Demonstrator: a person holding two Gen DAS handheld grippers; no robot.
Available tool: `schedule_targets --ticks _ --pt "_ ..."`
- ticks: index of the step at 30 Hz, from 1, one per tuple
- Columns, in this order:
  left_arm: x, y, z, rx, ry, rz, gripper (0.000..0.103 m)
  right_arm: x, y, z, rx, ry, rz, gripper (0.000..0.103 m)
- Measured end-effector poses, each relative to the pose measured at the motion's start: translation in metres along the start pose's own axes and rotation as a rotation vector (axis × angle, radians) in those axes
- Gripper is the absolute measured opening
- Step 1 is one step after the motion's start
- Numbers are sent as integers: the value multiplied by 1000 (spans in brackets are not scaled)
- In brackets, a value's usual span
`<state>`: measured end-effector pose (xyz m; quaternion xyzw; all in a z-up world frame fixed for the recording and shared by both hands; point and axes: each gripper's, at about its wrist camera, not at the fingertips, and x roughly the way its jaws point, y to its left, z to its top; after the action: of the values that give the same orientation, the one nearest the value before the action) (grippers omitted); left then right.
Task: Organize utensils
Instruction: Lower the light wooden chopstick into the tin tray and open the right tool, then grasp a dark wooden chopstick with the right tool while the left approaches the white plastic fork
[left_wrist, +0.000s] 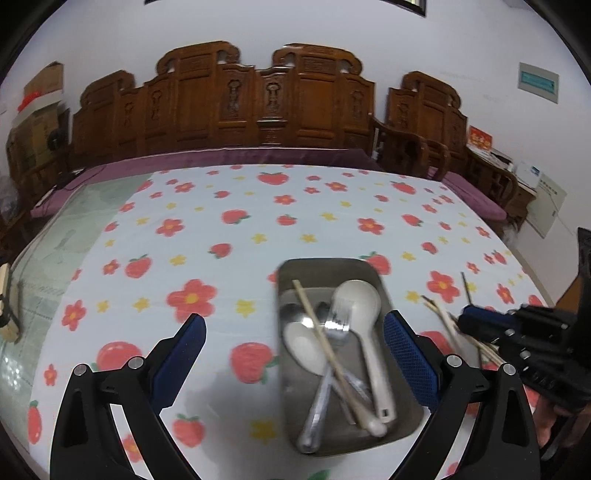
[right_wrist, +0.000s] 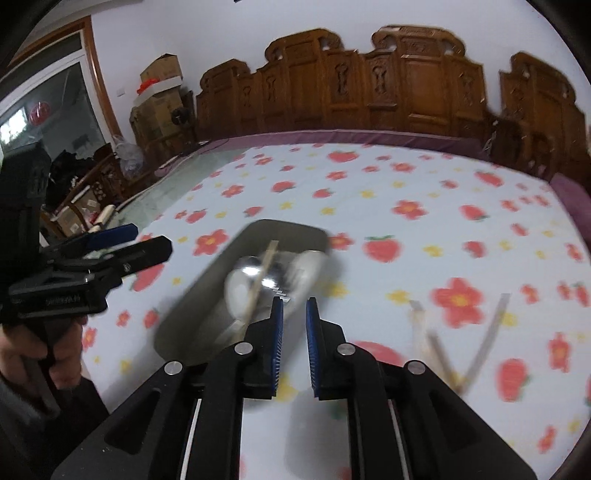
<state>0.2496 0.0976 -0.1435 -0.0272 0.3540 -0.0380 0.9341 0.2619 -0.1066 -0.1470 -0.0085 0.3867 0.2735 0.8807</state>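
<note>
A grey metal tray (left_wrist: 295, 273) lies on the flowered cloth and holds white spoons (left_wrist: 360, 306), a metal fork (left_wrist: 338, 325), a metal spoon and one chopstick (left_wrist: 325, 343). My left gripper (left_wrist: 293, 339) is open, its fingers either side of the tray's left half, above it. Loose chopsticks (left_wrist: 448, 325) lie on the cloth right of the tray. My right gripper (right_wrist: 294, 314) has its fingers narrowly apart with nothing between them; it hovers near the tray's (right_wrist: 229, 295) right edge. The chopsticks (right_wrist: 480, 343) lie to its right, blurred.
The table is covered by a white cloth with red flowers and strawberries (left_wrist: 258, 221). A carved wooden bench (left_wrist: 229, 103) with purple cushions runs along the far edge. Cardboard boxes (right_wrist: 159, 88) stand far left. The left gripper (right_wrist: 110, 254) shows in the right wrist view.
</note>
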Motion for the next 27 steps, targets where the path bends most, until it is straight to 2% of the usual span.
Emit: schedule_targets --ticks 6,11,18,27 --pt "3 -34 -4 22 7 -56 93 -32 -56 -23 -11 19 -116 14" --pt "3 -60 -10 46 7 -86 93 -38 -93 -42 9 47 -172 14" --pt "2 -93 -19 98 2 -108 93 -21 -121 -66 39 101 -167 14" --pt "5 -118 -31 143 11 -119 93 4 -123 -81 25 175 -133 14"
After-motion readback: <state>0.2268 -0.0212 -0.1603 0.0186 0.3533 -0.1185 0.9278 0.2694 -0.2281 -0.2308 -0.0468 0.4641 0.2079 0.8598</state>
